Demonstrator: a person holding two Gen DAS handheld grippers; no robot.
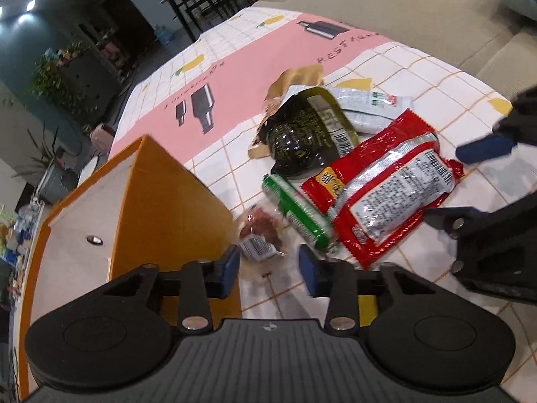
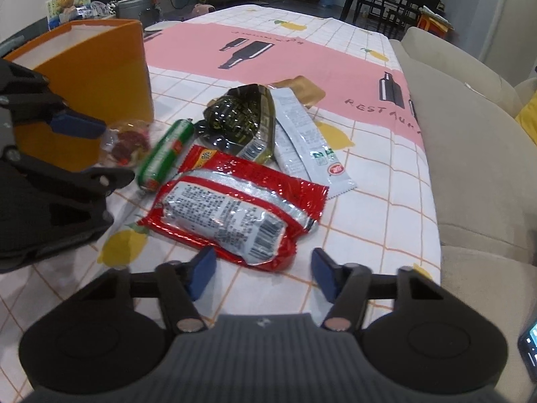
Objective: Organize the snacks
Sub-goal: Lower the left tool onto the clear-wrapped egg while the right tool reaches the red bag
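Left gripper [image 1: 270, 270] hovering, jaws apart, over clear red-snack packet [image 1: 260, 235] at 12 o'clock, orange box [image 1: 167, 201] at 10. Right gripper [image 2: 263, 273] hovering, jaws apart, red packet [image 2: 235, 208] at 12, touching green sausage [image 2: 166, 152].

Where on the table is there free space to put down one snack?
Free: the pink cloth band beyond the dark green packet, and white cloth between the red packet and the sofa. Crowded: between the orange box and the red packet.
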